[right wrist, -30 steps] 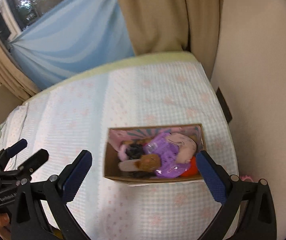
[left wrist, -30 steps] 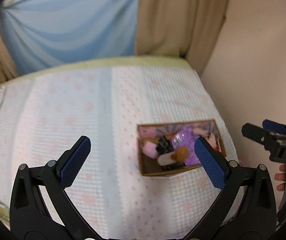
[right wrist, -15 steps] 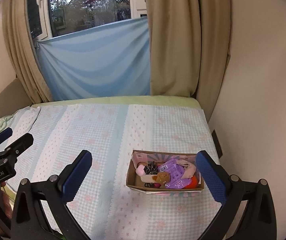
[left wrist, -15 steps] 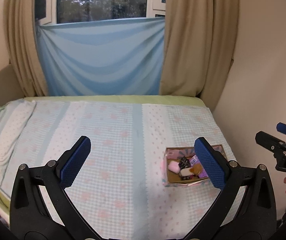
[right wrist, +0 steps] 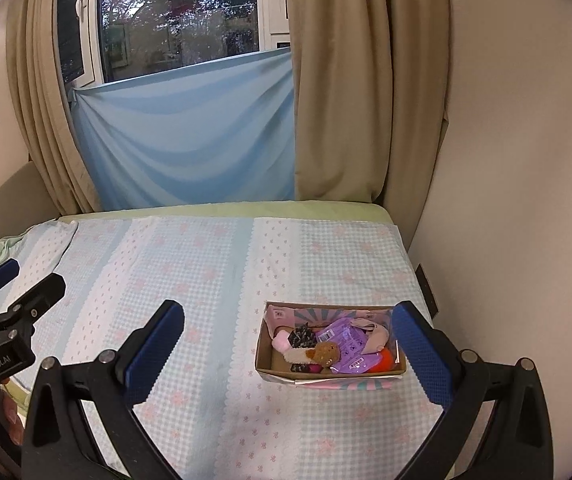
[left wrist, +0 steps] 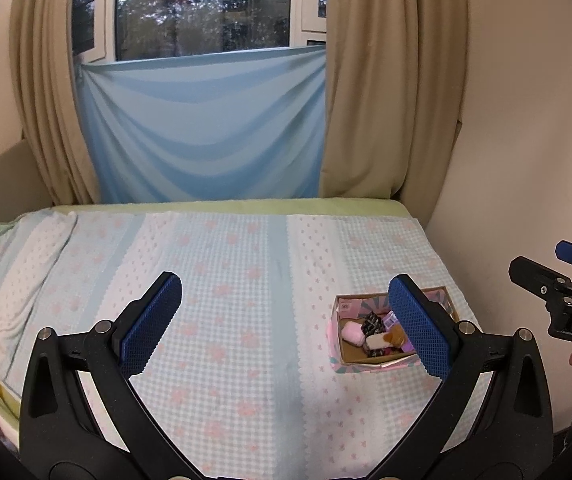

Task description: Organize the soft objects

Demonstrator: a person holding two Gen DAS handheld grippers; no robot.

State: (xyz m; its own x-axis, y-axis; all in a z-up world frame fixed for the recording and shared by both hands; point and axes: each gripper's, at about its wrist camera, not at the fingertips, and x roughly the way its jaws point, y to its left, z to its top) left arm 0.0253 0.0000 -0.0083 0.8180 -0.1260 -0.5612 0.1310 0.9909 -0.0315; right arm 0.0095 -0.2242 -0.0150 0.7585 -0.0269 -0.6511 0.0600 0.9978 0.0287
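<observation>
Soft toys (right wrist: 326, 350) piled in box (right wrist: 328, 376); left gripper (left wrist: 286, 322), right gripper (right wrist: 288, 344) both agape, empty. Descend vertically, pinch topmost item, avoid rim.

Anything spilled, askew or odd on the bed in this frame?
Nothing stands out. The soft toys are all piled inside the cardboard box on the checked bedspread, none spilled outside it. Both claws, left and right, are open and empty.
</observation>
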